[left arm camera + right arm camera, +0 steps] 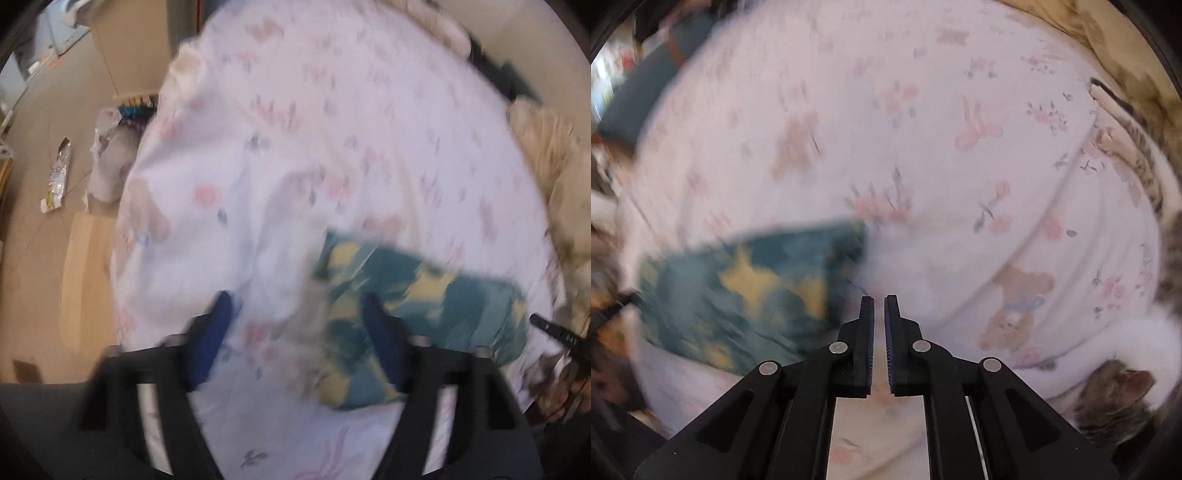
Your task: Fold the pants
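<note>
The pants (413, 295) are teal with yellow stars and lie folded in a compact bundle on a white floral bed sheet (332, 129). My left gripper (299, 306) is open above the sheet, its right finger over the bundle's left part. In the right wrist view the pants (746, 291) lie to the left of my right gripper (879, 301), which is nearly shut with a thin gap and holds nothing. Both views are blurred by motion.
A tabby cat (1115, 398) lies at the sheet's right edge. A beige fluffy blanket (554, 155) lies along the right. On the floor left of the bed are a cardboard box (133, 48), a plastic bag (110, 147) and a wrapper (57, 173).
</note>
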{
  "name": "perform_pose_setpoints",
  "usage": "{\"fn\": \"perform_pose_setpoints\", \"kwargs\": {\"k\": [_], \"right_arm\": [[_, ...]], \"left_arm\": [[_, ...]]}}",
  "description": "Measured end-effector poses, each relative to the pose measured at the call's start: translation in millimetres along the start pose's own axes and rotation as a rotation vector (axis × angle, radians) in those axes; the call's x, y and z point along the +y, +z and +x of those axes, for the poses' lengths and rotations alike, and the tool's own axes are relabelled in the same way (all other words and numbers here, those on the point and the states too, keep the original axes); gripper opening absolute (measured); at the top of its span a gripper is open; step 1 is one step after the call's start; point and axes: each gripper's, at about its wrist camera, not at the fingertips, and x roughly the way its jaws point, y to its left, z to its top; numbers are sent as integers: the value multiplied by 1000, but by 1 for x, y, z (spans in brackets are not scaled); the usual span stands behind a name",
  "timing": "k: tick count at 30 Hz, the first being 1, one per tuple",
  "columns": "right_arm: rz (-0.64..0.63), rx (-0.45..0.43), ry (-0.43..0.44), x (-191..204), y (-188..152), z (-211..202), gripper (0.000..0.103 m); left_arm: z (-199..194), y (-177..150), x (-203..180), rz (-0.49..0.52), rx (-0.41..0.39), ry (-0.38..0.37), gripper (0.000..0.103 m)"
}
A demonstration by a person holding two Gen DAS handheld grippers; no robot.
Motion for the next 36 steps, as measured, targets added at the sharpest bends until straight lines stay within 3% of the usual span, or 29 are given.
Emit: {"fn": "perform_pose_setpoints", "kwargs": {"k": [1, 2, 4, 7, 11, 12, 14, 15, 17, 20, 24, 28, 32, 36], "right_arm": [[25, -15, 59, -2, 1, -3, 31], [38, -19, 98, -2, 3, -3, 62], [68, -20, 194, 1, 6, 5, 79], [109, 31, 312, 13, 6, 32, 79], [39, 94, 288, 52, 5, 74, 78], [9, 107, 278, 58, -1, 78, 77], [-39, 81, 272, 66, -8, 82, 74], [-45, 63, 267, 69, -10, 82, 70], [-30, 60, 335, 75, -10, 83, 29], [-107, 25, 321, 93, -8, 73, 21], [-112, -67, 412, 99, 6, 41, 18], [-174, -164, 458, 119, 46, 5, 18], [-219, -245, 456, 145, 117, -5, 18], [-272, -298, 415, 169, 213, 2, 18]], "left_arm": [[2, -1, -3, -9, -8, -37, 75], [8, -3, -9, -8, 17, -67, 75], [25, -7, -20, 2, 68, -122, 75], [44, -14, -33, 47, 123, -164, 75], [55, -17, -50, 91, 125, -198, 74], [57, -16, -53, 93, 156, -228, 56], [64, -13, -57, 88, 228, -322, 30], [62, -15, -57, 88, 232, -336, 28], [53, -18, -69, 165, 198, -315, 19], [39, -13, -73, 199, 146, -300, 14], [-5, 9, -74, 174, 22, -328, 13], [-38, 65, -88, 169, -88, -350, 13], [-40, 132, -111, 235, -155, -313, 13], [-11, 222, -129, 263, -210, -270, 13]]}}
